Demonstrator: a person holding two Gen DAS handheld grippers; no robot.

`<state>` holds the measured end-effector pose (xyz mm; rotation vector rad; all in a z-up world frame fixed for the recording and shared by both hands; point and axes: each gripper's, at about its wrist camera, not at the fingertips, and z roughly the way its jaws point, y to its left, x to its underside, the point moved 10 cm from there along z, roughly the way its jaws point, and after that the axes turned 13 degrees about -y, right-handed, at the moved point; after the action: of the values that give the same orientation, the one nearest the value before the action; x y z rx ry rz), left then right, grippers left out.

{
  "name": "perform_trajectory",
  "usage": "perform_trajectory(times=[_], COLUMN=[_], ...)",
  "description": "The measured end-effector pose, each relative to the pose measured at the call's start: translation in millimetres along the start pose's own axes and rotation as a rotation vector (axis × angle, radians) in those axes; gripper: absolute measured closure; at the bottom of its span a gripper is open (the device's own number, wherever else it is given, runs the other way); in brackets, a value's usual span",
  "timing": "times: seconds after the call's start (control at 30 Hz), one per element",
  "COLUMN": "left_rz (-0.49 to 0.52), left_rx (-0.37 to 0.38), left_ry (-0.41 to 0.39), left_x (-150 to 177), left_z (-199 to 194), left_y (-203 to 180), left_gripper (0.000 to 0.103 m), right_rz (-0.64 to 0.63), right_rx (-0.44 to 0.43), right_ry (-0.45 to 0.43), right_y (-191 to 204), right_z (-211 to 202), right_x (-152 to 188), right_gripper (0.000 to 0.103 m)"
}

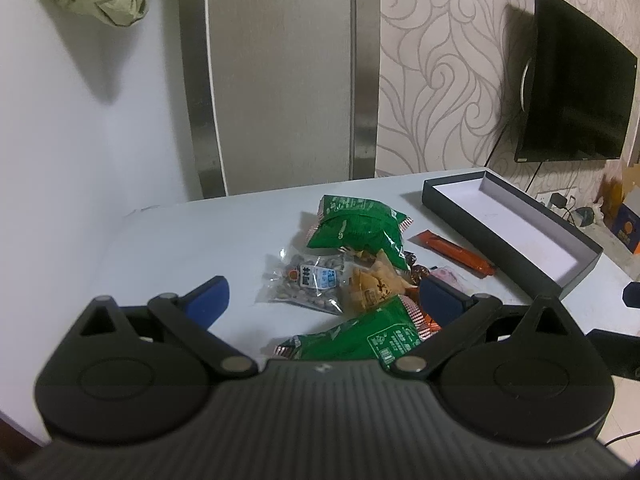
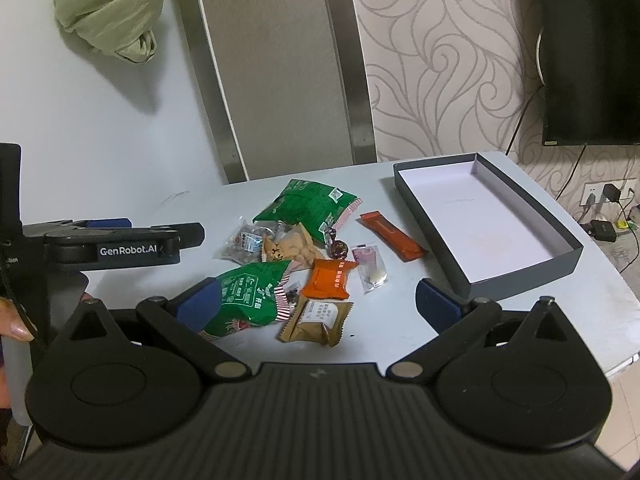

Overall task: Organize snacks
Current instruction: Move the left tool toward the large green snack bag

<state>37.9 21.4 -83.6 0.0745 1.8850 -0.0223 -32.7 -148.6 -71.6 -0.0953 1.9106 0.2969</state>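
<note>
Right tongs (image 2: pixel 316 300): spread wide, nothing held, hovering over near edge of snack pile on counter (image 2: pixel 520 332). Left tongs (image 1: pixel 324 300): also spread, empty, at left of pile. Key relation: empty box (image 2: pixel 486 224) lies far-right of pile, long axis running near-right to far-left; right tongs nearer it, so judged better placed for transfers. Nearest items to right tongs: brown packet (image 2: pixel 318 320), crinkled film, flat; orange packet (image 2: pixel 330 279), squarish; green bag (image 2: pixel 248 300), puffy foil, touching left finger. Orange stick (image 2: pixel 392 236) slim, long axis toward box. Clear nut pouch (image 1: pixel 306 282) glossy. Box rigid card, dark walls, white floor.
</note>
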Motion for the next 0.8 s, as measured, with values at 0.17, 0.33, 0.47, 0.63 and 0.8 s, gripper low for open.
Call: perform_trajectory(times=[0.17,0.33,0.47,0.63,0.8], left_rz=[0.001,-0.002,-0.002,0.0,-0.007], left_rx=[0.003,0.003,0.003,0.001,-0.003], left_ry=[-0.006,-0.005,0.0,0.004,0.006], left_x=[1,1,2,4,5], left_z=[0,1,3,3,3], left_y=[1,2,2,3,5], left_gripper=[0.0,0.0,0.0,0.0,0.0], right_rz=[0.002,0.005,0.007,0.007,0.007], right_rx=[-0.001,0.0,0.0,-0.002,-0.007], right_ry=[0.006,0.01,0.016,0.021,0.028], right_y=[2,1,1,2,3], right_z=[2,3,5,8,11], right_x=[2,4,6,6,7], right_gripper=[0.0,0.0,0.0,0.0,0.0])
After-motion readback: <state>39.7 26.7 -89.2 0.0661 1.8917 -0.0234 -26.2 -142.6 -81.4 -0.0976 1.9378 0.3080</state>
